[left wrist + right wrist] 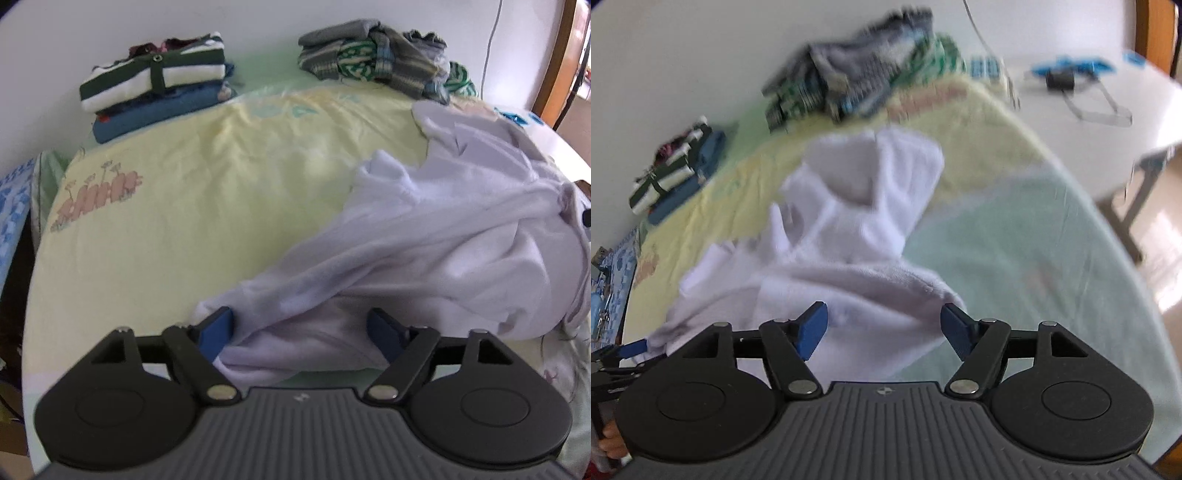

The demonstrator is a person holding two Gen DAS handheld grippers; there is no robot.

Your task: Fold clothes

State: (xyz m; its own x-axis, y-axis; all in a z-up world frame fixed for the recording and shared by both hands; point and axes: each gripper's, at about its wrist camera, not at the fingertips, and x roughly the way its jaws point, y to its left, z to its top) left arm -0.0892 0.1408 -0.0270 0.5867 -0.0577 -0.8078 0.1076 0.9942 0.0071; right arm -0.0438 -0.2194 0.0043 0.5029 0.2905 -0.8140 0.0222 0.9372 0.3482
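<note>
I have both grippers angled steeply down at the bed [177, 206]. The left gripper [301, 334] has its blue pads spread wide, with a bunched edge of the white garment [443, 240] lying between them; the left pad touches the cloth, the right one stands clear, so nothing is pinched. The right gripper [882, 328] is spread just as wide over the other end of the same white garment [857, 221], cloth between the pads but not clamped.

The left wrist view is sharp and shows me the garment trailing from the gripper up to the right in a crumpled heap on the yellow sheet [229, 155], with its pink cartoon print [99, 199] at left. Against the wall sit a folded stack [159, 85], striped green-and-white over blue, and a loose pile of grey and green clothes [380, 62].

The right wrist view is motion-blurred but gives me what the other lacks: a pale green cover [1015, 258] on the near side of the bed, a white table [1108, 96] beyond it carrying a small dark object [1059, 79] and blue items [1071, 64], and, at the lower left edge, the left gripper's blue pad [633, 349] against the garment, with part of a hand [611, 443] below.
</note>
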